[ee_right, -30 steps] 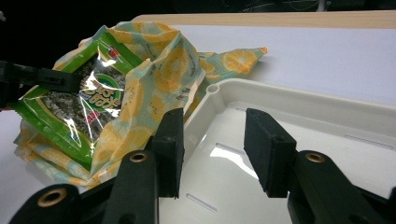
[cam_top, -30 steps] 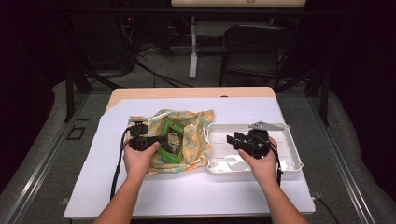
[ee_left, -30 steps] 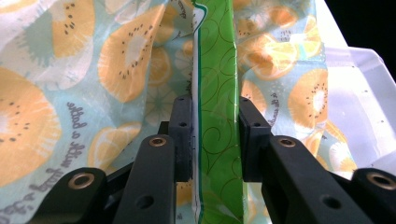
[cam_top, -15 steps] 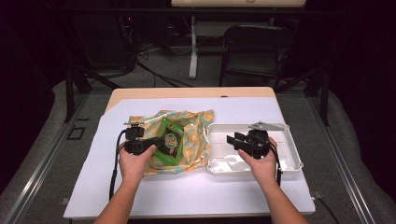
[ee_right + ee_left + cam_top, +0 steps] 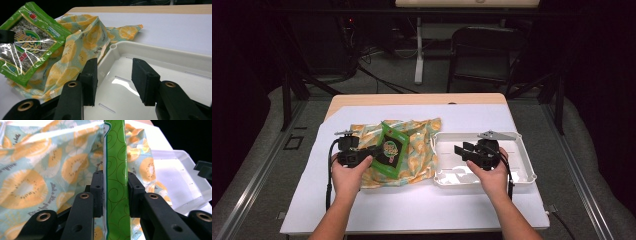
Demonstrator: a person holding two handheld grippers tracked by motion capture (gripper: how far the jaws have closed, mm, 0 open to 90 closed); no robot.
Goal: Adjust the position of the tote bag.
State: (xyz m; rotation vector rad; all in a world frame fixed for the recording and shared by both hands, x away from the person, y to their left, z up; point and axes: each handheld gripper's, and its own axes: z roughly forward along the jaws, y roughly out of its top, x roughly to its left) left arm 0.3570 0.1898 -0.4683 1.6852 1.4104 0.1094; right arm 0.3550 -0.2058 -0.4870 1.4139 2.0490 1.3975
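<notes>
Left gripper (image 5: 371, 152) had its fingers (image 5: 98, 192) clamped on the edge of the green seaweed packet (image 5: 390, 148), held tilted above the fruit-print bag (image 5: 419, 150) mid-worktop. Right gripper (image 5: 460, 149) hovered over the white tray (image 5: 522, 165) toward the worktop's right edge, fingers spread and empty, just opening wider. Step judged: packet lifted out of the bag; next, carry it rightward into the tray.

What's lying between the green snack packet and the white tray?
The fruit-print bag lies between the green snack packet and the white tray, its crumpled edge against the tray's rim, in the high view.
</notes>
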